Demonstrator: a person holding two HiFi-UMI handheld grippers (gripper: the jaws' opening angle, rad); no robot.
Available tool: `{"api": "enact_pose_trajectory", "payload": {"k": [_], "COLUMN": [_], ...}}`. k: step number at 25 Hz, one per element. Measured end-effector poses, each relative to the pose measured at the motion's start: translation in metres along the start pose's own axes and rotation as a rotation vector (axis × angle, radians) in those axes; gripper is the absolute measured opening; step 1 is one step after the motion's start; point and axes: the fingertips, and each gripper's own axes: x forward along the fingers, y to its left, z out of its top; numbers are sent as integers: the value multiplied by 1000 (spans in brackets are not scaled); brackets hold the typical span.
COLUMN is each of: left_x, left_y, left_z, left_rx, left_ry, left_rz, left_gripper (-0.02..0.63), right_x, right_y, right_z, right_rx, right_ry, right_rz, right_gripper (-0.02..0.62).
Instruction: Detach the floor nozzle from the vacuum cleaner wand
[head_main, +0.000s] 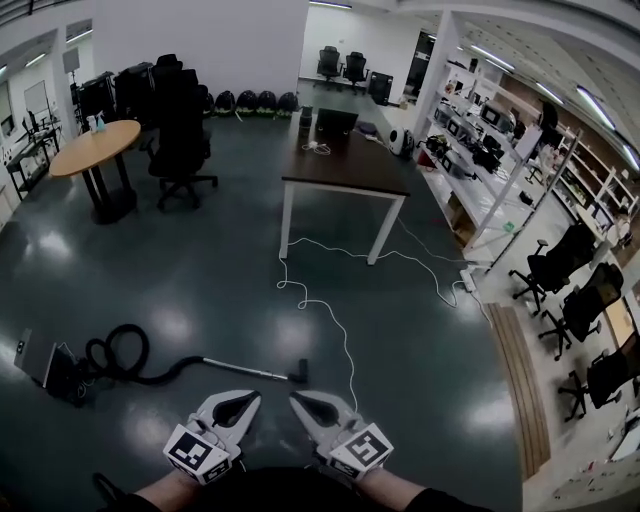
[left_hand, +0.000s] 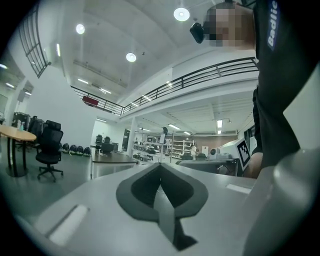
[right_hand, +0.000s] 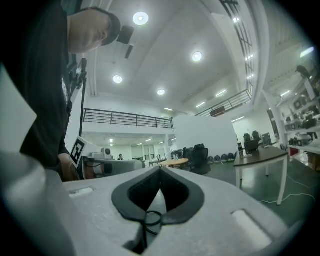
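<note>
A person stands on the dark, glossy floor (head_main: 200, 270) of an open workshop hall, holding the left gripper (head_main: 248, 401) and the right gripper (head_main: 300, 403) side by side and level, low in the head view. Both grippers are clenched, the jaws of each meeting at the tips with nothing between them, as each gripper view confirms. The vacuum cleaner (head_main: 45, 365) lies on the floor ahead and to the left, its black hose (head_main: 115, 350) coiled beside the body. The wand (head_main: 240, 367) stretches flat along the floor from the hose toward the right, passing just beyond the gripper tips and apart from them. A small dark fitting (head_main: 300, 373) sits at the wand's right end; it is too small to tell whether this is the floor nozzle. A thin white cable (head_main: 335, 325) snakes across the floor near that end and runs back to a dark-topped counter (head_main: 345, 168) on white legs. A round wooden counter (head_main: 95, 148) stands far left, a black office chair (head_main: 182, 140) next to it, and white shelving (head_main: 480, 150) lines the right side.
</note>
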Motion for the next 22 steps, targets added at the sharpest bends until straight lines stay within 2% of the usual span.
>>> {"api": "enact_pose_trajectory", "payload": {"k": [7, 10, 16, 22], "left_x": [-15, -17, -21, -27], "left_y": [-8, -10, -16, -19], "left_z": [7, 6, 14, 12], "left_rx": [80, 66, 98, 93], "left_ry": [16, 7, 14, 17], "left_rz": [-46, -49, -51, -59], "left_gripper": [2, 2, 2, 2], "right_x": [5, 4, -5, -11], "right_y": [10, 14, 17, 19], "right_z": [3, 6, 7, 7], "right_rx": [-16, -18, 5, 7], "right_ry": [-1, -1, -7, 0], "right_rz": [-11, -11, -24, -51], "right_gripper": [2, 2, 2, 2]}}
